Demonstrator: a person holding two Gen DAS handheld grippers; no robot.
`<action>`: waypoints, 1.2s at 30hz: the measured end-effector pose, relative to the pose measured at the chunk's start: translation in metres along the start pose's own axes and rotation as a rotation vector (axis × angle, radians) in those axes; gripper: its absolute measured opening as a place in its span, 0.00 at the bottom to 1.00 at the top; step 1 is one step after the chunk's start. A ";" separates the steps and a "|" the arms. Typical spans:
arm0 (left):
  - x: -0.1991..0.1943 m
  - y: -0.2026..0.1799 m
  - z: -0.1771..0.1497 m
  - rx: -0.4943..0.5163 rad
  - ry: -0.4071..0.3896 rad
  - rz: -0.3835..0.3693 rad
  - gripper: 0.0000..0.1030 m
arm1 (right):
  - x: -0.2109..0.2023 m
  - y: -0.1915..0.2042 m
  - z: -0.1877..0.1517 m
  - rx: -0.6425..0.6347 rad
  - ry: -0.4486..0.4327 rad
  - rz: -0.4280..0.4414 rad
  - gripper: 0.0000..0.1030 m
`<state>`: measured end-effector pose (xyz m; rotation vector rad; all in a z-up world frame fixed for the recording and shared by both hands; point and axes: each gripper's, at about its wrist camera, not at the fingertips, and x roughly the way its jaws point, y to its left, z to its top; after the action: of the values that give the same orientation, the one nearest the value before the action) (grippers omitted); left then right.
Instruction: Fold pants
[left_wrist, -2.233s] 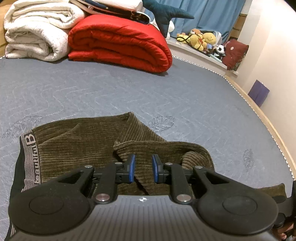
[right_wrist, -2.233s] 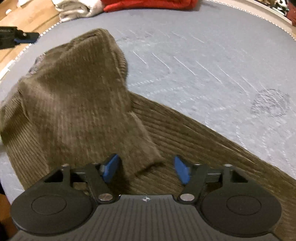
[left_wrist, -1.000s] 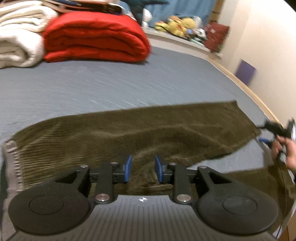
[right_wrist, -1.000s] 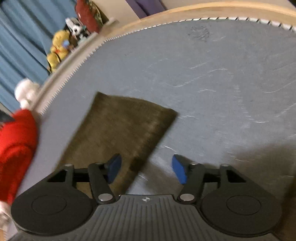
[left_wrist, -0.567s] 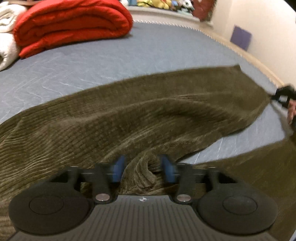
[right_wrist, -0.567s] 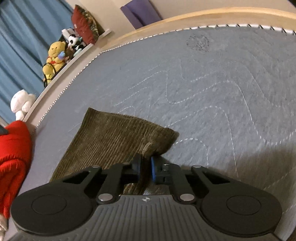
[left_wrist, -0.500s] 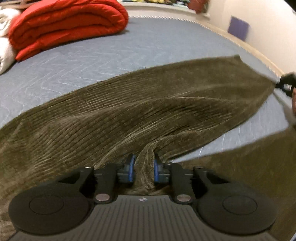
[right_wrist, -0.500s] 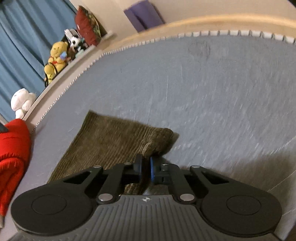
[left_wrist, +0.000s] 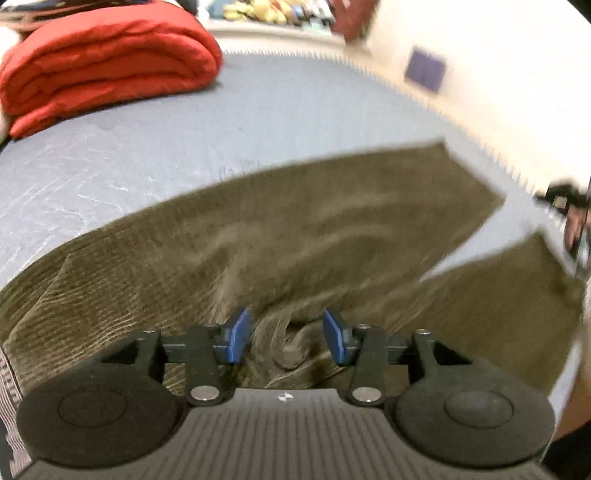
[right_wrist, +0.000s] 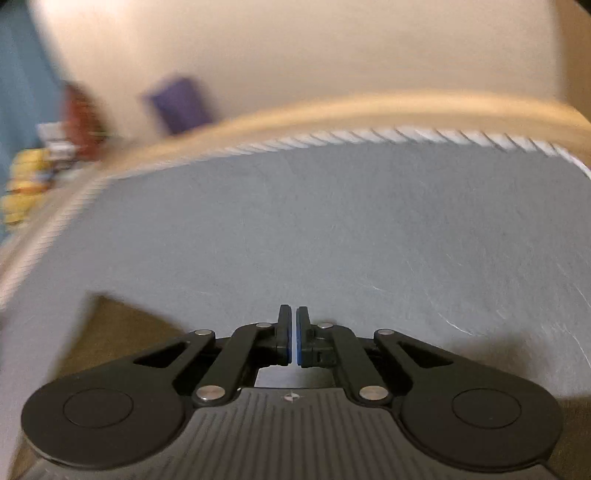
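Released since half a second back: pants (left_wrist: 295, 229) crotch bunch, left gripper (left_wrist: 284, 334) jaws opening. Right gripper (right_wrist: 293, 332) jaws pressed together, empty. Risk: bunched fabric folds crooked on bed (left_wrist: 258, 122).

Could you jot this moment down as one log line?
left gripper: opening over bunched olive-brown corduroy pants | right gripper: shut, empty | grey quilted mattress

Left gripper (left_wrist: 287, 335), right gripper (right_wrist: 293, 338): black linkage arms, silver screws, blue pads, round discs, ribbed grey housing.
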<state>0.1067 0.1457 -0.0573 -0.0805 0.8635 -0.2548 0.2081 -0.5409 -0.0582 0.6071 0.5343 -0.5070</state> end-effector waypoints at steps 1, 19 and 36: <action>-0.010 0.006 0.000 -0.024 -0.025 -0.006 0.47 | -0.022 0.017 0.001 -0.085 0.015 0.135 0.06; -0.118 0.135 -0.108 -0.196 0.114 0.228 0.27 | -0.263 0.180 -0.198 -0.791 0.311 0.774 0.58; -0.124 0.150 -0.153 -0.259 0.153 0.229 0.60 | -0.362 0.193 -0.424 -1.572 0.441 1.183 0.59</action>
<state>-0.0579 0.3270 -0.0904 -0.2034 1.0464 0.0674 -0.0833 -0.0286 -0.0609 -0.5646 0.6968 1.1720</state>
